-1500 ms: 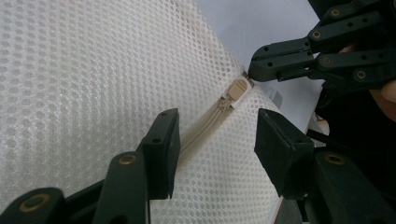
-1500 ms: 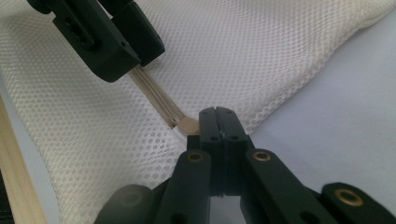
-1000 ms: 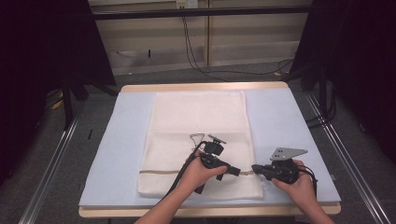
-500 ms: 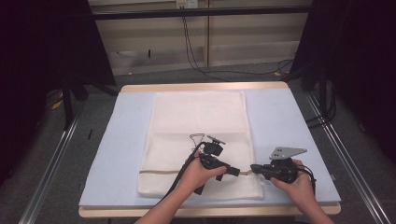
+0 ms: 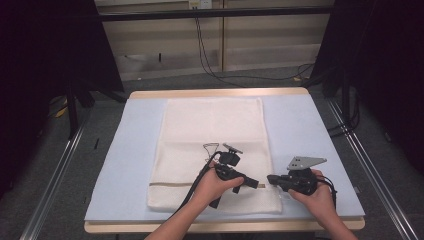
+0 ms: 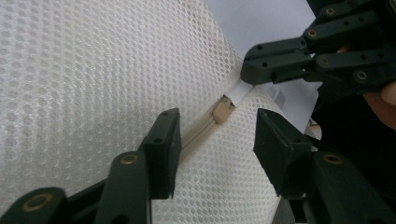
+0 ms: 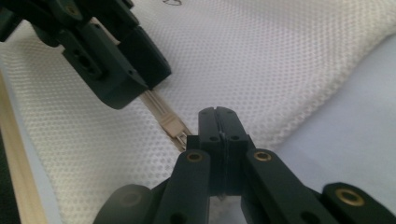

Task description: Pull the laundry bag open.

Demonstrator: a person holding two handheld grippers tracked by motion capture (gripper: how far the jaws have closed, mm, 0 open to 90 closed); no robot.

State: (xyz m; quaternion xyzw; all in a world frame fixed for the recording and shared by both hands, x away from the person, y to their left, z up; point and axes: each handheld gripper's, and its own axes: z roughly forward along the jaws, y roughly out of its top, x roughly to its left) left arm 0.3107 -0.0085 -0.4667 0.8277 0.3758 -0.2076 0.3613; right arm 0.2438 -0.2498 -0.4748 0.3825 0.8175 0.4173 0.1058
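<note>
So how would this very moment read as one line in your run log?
scene: mesh bag on table | right gripper: shut on white tab | left gripper: open, jaws closing astride zipper slider

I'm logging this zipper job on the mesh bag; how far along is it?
Done: the right gripper is shut on the white tab at the zipper's end. In hand: the left gripper straddles the beige slider, jaws just closing, pads not touching it. Left: gripping and sliding it along the mesh laundry bag.
</note>
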